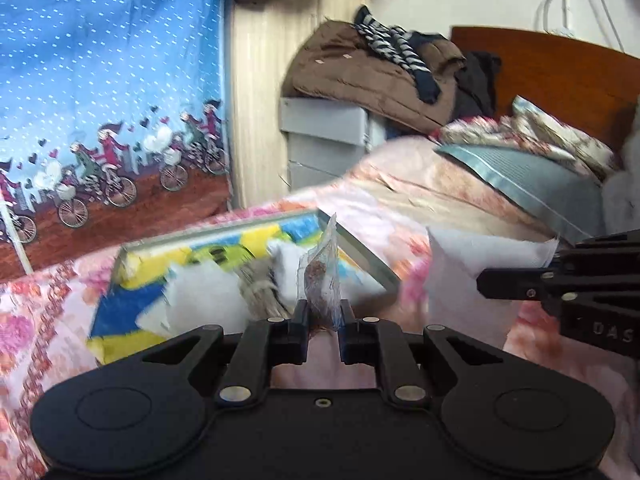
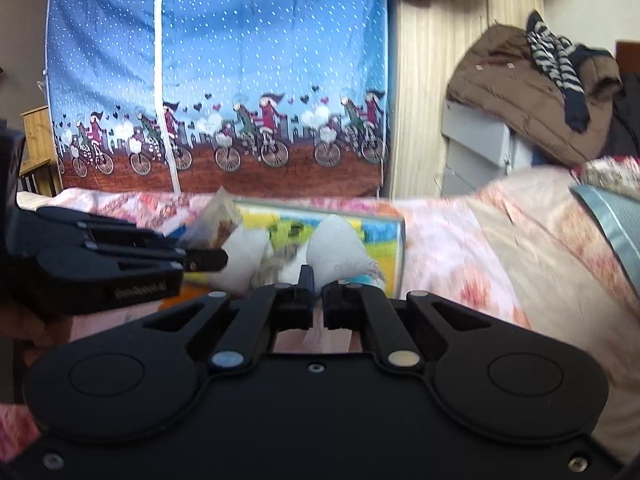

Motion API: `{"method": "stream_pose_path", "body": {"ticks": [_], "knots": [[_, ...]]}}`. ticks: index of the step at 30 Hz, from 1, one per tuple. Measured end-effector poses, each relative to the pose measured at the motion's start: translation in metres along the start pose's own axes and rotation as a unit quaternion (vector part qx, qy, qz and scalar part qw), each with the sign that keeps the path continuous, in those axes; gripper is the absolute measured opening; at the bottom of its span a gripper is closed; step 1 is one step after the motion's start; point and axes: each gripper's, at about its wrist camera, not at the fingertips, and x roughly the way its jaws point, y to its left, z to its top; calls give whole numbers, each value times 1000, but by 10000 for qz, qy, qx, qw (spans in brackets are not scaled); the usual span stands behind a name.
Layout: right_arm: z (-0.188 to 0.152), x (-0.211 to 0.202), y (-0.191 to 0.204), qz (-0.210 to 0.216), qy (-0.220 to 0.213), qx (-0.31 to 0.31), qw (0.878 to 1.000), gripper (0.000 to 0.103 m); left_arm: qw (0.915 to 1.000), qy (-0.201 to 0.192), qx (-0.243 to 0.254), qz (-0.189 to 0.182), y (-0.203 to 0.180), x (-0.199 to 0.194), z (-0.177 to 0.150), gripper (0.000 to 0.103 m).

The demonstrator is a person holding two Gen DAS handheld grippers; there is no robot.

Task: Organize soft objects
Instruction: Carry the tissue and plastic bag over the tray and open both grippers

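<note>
Left gripper [image 1: 323,316]: reaching level over the bed, jaws pinching the bottom edge of a small clear plastic sachet with brown contents [image 1: 321,280], which is standing upright.
Right gripper [image 2: 317,286]: reaching level from the right, jaws closing on a white fabric pouch [image 2: 338,250], holding it above the tray's near right part.
Tray: colourful blue-and-yellow shallow tray [image 1: 132,264] is lying on the pink floral bedspread [image 1: 400,208], holding more white soft pieces.
Far side: blue curtain printed with cyclists [image 2: 220,80] is hanging behind.

Both grippers, left gripper [image 1: 323,314] and right gripper [image 2: 318,292], are matte black plastic (silver rivets, round hubs).
</note>
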Motion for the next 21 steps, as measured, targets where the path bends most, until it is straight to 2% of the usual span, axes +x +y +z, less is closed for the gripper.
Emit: {"method": "stream_pose_path", "body": {"ticks": [8, 11, 15, 21], "knots": [[51, 72, 2, -184, -390, -236, 9988, 0, 9989, -271, -126, 353, 36, 49, 30, 15], [60, 107, 2, -272, -386, -120, 9988, 0, 9982, -357, -113, 465, 49, 69, 38, 15], [49, 142, 4, -322, -201, 59, 9993, 0, 9972, -286, -64, 681, 65, 95, 37, 15], [19, 172, 8, -171, 213, 240, 9993, 0, 9963, 108, 225, 818, 75, 126, 17, 15]]}}
